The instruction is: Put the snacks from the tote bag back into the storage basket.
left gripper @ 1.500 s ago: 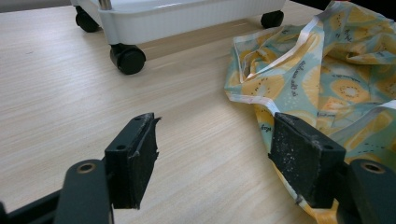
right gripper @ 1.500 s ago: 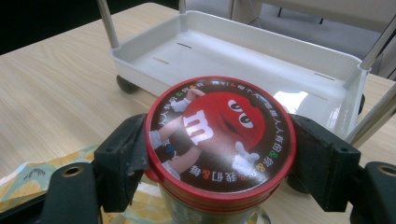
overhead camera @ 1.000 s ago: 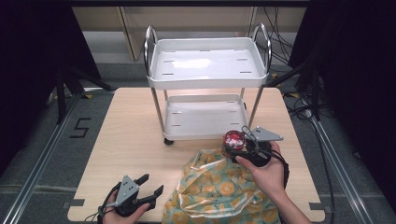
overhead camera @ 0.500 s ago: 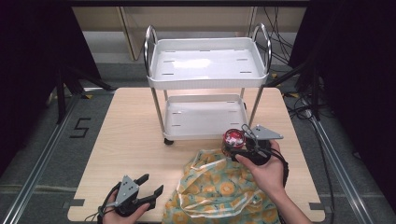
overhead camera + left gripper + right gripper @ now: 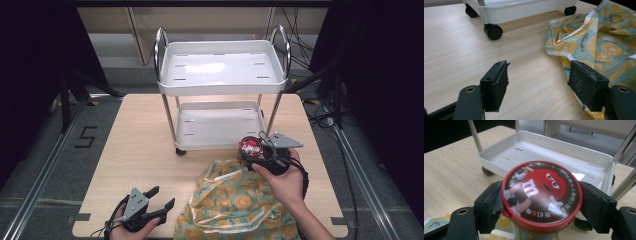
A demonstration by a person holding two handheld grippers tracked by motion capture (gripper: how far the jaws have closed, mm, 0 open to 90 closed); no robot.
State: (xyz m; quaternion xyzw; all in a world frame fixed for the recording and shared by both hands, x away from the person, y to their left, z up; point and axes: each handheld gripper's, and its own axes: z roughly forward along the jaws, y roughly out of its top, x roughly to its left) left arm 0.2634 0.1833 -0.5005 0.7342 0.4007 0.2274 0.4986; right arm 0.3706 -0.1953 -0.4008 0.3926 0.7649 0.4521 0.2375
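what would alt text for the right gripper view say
Two black jaws of the right gripper clamp a red-lidded candy jar by its lid. Behind it, the white cart stands on a wooden table.

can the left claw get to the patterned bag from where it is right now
Probably yes. The left claw is open and low over the table, with the bag right beside its right-hand jaw and only bare wood between.

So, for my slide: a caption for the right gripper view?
Right gripper clamps a red-lidded candy jar before the cart's lower tray.
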